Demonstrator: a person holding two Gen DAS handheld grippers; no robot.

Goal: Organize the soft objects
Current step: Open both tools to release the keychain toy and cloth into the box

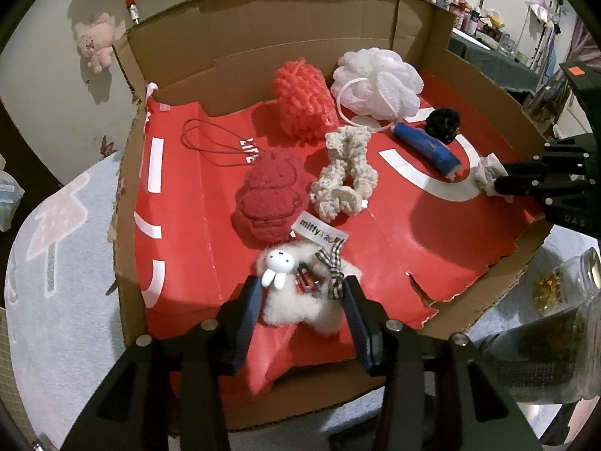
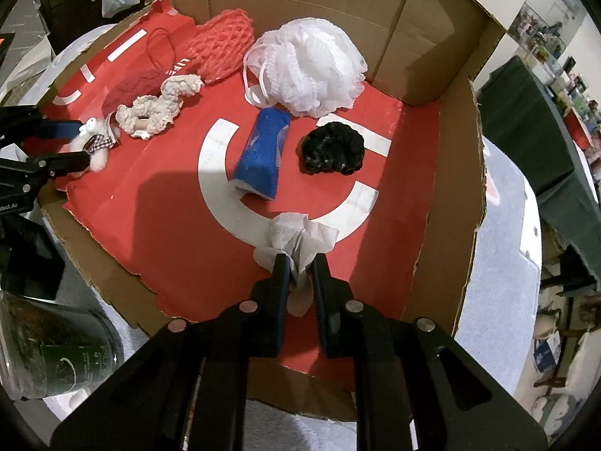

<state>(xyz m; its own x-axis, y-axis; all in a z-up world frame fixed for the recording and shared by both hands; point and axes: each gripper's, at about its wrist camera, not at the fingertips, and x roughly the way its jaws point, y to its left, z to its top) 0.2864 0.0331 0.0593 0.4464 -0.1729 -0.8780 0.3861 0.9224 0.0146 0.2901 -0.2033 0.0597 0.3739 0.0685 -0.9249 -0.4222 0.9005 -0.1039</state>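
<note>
A cardboard box (image 1: 285,43) lined with a red bag (image 1: 443,248) holds soft things. My left gripper (image 1: 302,293) has its fingers on both sides of a white fluffy bunny charm (image 1: 296,300) with a checked bow; it also shows in the right wrist view (image 2: 92,143). My right gripper (image 2: 298,267) is shut on a crumpled white tissue (image 2: 296,233), seen at the right in the left wrist view (image 1: 488,169). Further in lie a white mesh pouf (image 1: 379,82), a coral knitted piece (image 1: 304,101), a red plush (image 1: 268,195), a cream scrunchie (image 1: 343,176), a blue roll (image 1: 424,146) and a black scrunchie (image 1: 443,122).
The box sits on a pale blue mat (image 1: 56,248). A glass jar (image 1: 559,338) stands by the box's near right corner, also at lower left in the right wrist view (image 2: 49,345). A pink plush (image 1: 95,43) lies outside the box at the far left.
</note>
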